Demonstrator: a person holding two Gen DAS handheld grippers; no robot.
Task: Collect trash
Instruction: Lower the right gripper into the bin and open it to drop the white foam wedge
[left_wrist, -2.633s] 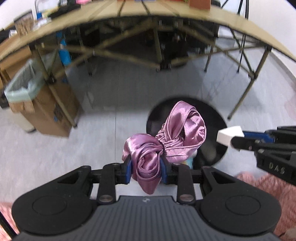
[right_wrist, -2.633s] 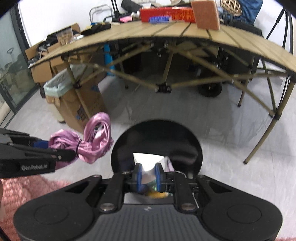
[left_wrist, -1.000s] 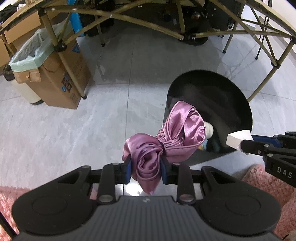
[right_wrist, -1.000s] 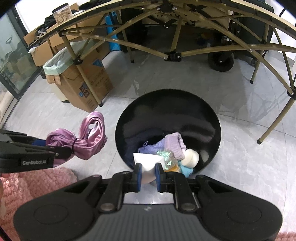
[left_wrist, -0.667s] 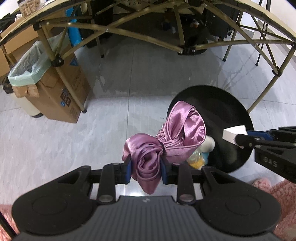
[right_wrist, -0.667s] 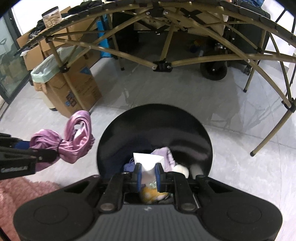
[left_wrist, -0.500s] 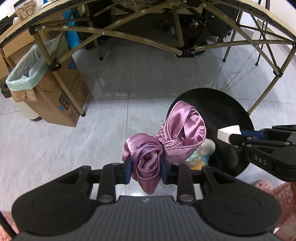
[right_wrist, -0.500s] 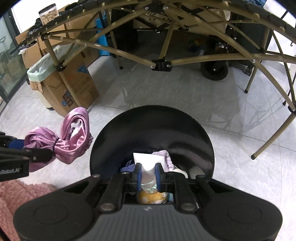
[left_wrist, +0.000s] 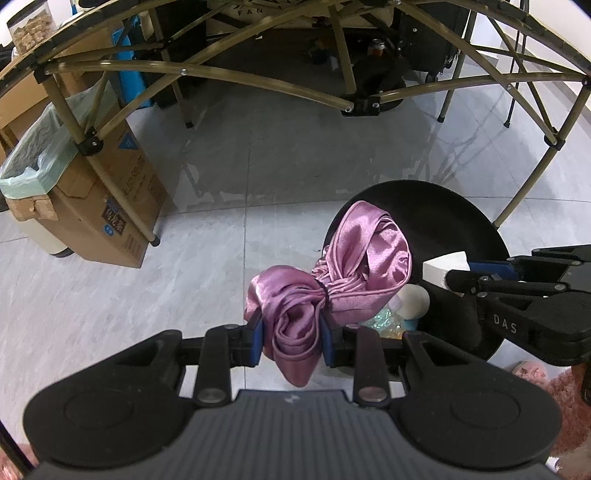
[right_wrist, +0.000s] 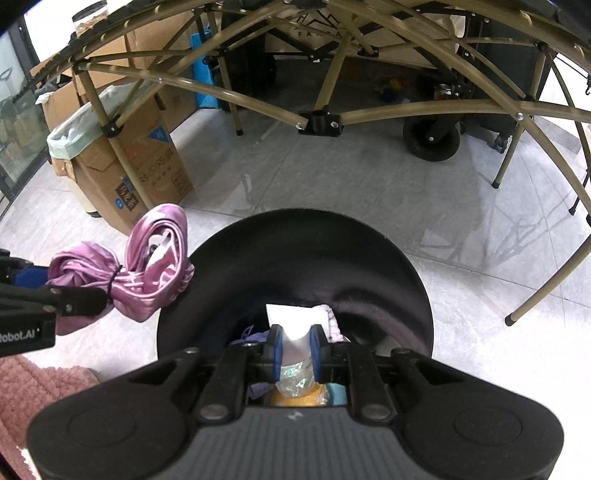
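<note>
My left gripper (left_wrist: 291, 341) is shut on a purple satin cloth bundle (left_wrist: 332, 284) tied with a dark band; in the right wrist view the same cloth bundle (right_wrist: 147, 273) hangs at the left rim of the bin. My right gripper (right_wrist: 295, 350) is shut on a white wedge-shaped piece (right_wrist: 295, 325), seen from the left as the white piece (left_wrist: 443, 266) over the bin. The round black bin (right_wrist: 295, 258) stands on the floor below both grippers, holding several scraps (right_wrist: 295, 380). From the left the bin (left_wrist: 443, 214) lies to the right.
A cardboard box lined with a green bag (left_wrist: 74, 206) stands at the left by a table leg. Folding table legs and braces (right_wrist: 317, 122) cross overhead. Pink fluffy rug (right_wrist: 37, 398) lies at the near edge. Grey tiled floor (left_wrist: 166, 295) surrounds the bin.
Both grippers have come lower and closer over the bin, which now looms larger. The right gripper with the white piece has drawn nearer to the left one. Both grips are unchanged.
</note>
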